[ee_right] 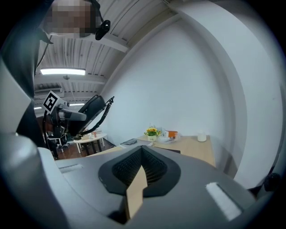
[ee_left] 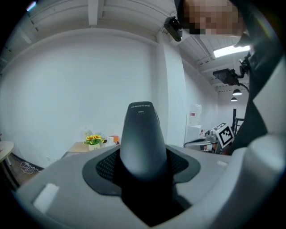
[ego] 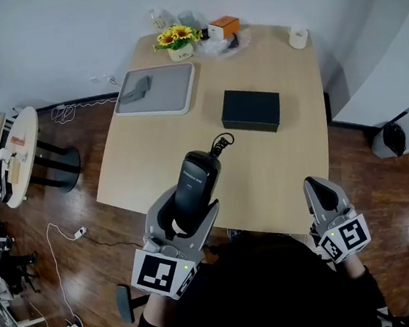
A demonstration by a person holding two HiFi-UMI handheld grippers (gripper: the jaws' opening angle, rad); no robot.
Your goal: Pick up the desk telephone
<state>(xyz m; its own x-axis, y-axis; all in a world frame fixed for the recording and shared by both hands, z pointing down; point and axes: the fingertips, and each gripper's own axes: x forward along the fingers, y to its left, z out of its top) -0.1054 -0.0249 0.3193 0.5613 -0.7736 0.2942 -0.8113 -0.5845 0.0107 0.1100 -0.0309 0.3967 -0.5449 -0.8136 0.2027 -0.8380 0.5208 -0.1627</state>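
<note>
My left gripper (ego: 188,211) is shut on a black telephone handset (ego: 196,183), which is held up over the near part of the wooden table (ego: 292,156). A curly cord (ego: 221,144) leaves the handset's far end. In the left gripper view the handset (ee_left: 142,138) stands up between the pads and fills the middle. The right gripper view shows the handset (ee_right: 91,109) raised at the left. My right gripper (ego: 321,191) hangs by the table's near right edge, its jaws together and nothing in them. A flat black box (ego: 250,110) lies mid-table.
A grey tray (ego: 175,96) with a dark cloth sits at the table's far left. Along the far edge stand a pot of sunflowers (ego: 178,41), an orange box (ego: 224,26) and a white cup (ego: 298,37). A round side table (ego: 16,155) and a floor cable (ego: 66,233) lie left.
</note>
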